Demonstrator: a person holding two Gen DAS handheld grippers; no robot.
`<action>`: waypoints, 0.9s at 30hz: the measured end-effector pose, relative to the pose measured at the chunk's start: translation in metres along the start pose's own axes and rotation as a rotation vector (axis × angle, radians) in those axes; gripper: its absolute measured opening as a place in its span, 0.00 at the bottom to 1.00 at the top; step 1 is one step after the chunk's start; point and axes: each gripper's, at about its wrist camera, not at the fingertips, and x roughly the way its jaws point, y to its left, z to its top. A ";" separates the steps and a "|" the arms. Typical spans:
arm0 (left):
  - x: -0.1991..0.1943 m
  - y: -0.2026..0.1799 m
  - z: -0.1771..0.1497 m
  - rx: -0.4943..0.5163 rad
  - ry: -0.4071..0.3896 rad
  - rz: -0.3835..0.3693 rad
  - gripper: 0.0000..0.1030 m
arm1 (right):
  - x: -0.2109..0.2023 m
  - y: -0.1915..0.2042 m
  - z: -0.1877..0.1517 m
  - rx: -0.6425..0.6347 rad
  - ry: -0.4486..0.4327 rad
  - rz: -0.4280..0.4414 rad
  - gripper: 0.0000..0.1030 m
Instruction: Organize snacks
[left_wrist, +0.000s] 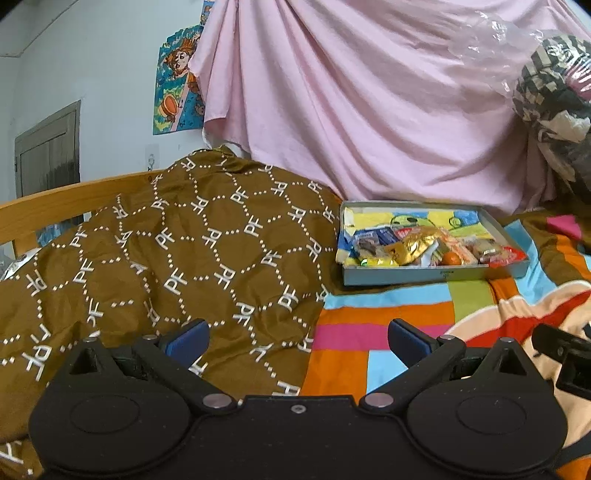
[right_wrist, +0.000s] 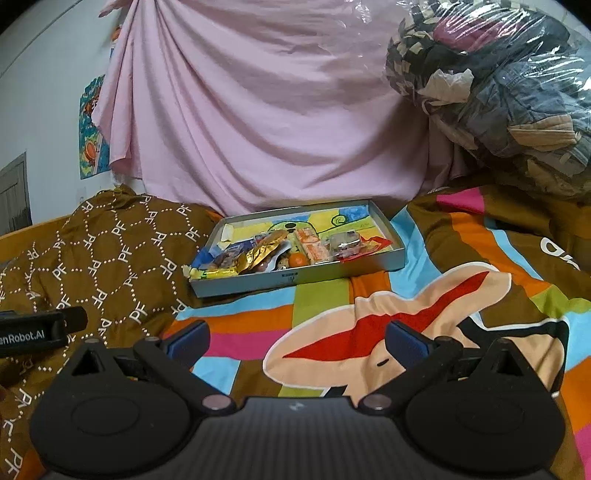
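Note:
A shallow grey box (left_wrist: 432, 277) (right_wrist: 295, 277) lies on a striped, colourful blanket. Inside it sit several snacks: a gold foil packet (left_wrist: 419, 243) (right_wrist: 258, 253), a small orange fruit (left_wrist: 451, 259) (right_wrist: 297, 260), a yellow wrapper (left_wrist: 376, 262) (right_wrist: 219, 273), blue packets (left_wrist: 382, 236) and a red-edged packet (left_wrist: 508, 256) (right_wrist: 364, 247). My left gripper (left_wrist: 297, 338) stands open well short of the box, over the blanket, with nothing between its blue pads. My right gripper (right_wrist: 297, 338) is also open and holds nothing, in front of the box.
A brown quilt with white letter patterns (left_wrist: 166, 258) (right_wrist: 103, 258) is heaped left of the box. A pink sheet (left_wrist: 351, 103) (right_wrist: 258, 110) hangs behind. A clear plastic bag of clothes (right_wrist: 509, 96) sits at the right. A wooden bed rail (left_wrist: 55, 210) runs at the left.

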 end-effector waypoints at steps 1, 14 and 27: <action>-0.002 0.002 -0.003 0.002 0.002 -0.002 0.99 | -0.003 0.002 -0.002 0.000 -0.001 -0.006 1.00; -0.011 0.017 -0.022 0.020 -0.008 -0.001 0.99 | -0.014 0.013 -0.016 0.005 -0.017 -0.053 1.00; -0.003 0.023 -0.026 0.013 -0.002 0.008 0.99 | 0.000 0.025 -0.026 -0.004 0.022 -0.006 1.00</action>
